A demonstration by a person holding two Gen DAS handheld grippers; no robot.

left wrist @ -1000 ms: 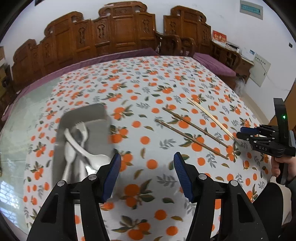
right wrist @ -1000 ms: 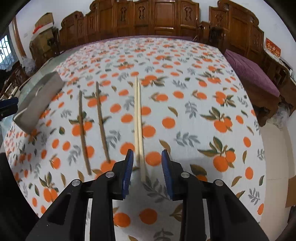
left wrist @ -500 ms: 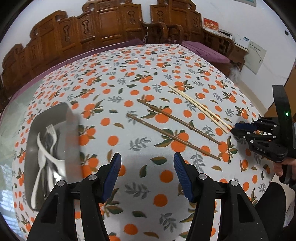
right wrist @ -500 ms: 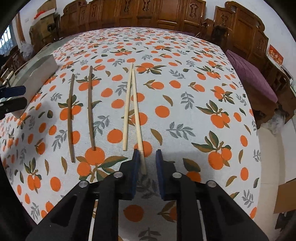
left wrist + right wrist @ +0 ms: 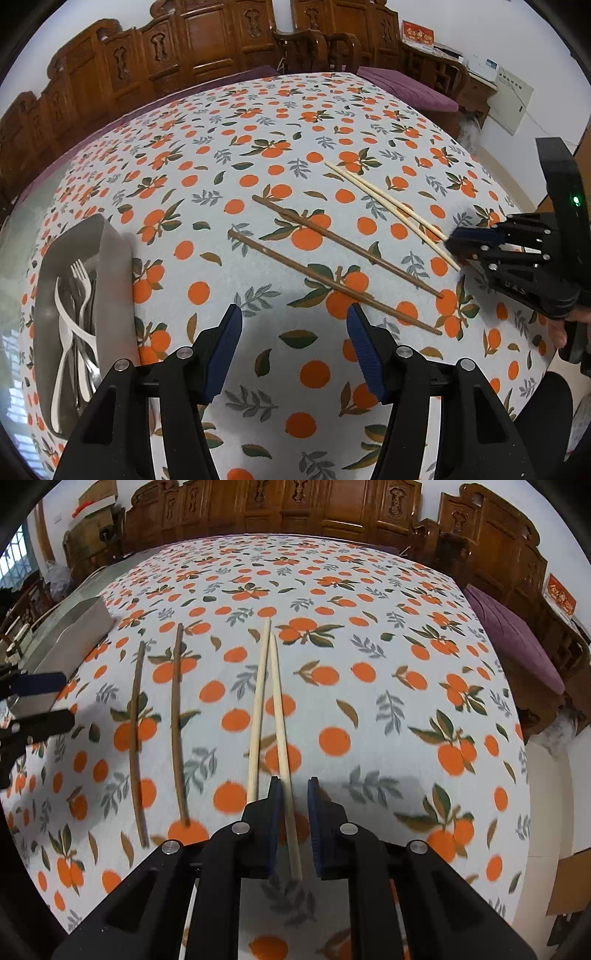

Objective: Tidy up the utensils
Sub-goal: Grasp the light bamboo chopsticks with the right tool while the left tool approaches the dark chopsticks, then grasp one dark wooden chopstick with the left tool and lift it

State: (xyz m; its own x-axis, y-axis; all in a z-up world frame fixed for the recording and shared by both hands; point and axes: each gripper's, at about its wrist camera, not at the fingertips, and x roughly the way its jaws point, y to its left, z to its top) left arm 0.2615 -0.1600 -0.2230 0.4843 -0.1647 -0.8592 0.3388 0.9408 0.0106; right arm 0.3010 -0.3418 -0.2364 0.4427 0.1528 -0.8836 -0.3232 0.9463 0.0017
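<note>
Two light wooden chopsticks [image 5: 263, 686] and two dark brown chopsticks [image 5: 177, 720] lie on the orange-print tablecloth. My right gripper [image 5: 294, 784] is low over the near ends of the light pair. Its jaws stand narrow, with one light chopstick [image 5: 291, 830] lying between the pads against the left one. A gap shows at the right pad. The other light chopstick ends just left of the left finger. My left gripper [image 5: 293, 321] hangs open and empty above the cloth, short of the dark chopsticks [image 5: 332, 280]. The right gripper [image 5: 452, 240] shows at the light pair's [image 5: 384, 199] end.
A grey metal tray [image 5: 110, 266] holding forks and spoons [image 5: 77, 314] sits at the table's left. Carved wooden chairs ring the far side. The table edge drops off to the right, near a person's hand [image 5: 557, 332].
My right gripper's jaws narrowed around the near end of one light chopstick. My left gripper moved away from the tray toward the dark chopsticks, staying open.
</note>
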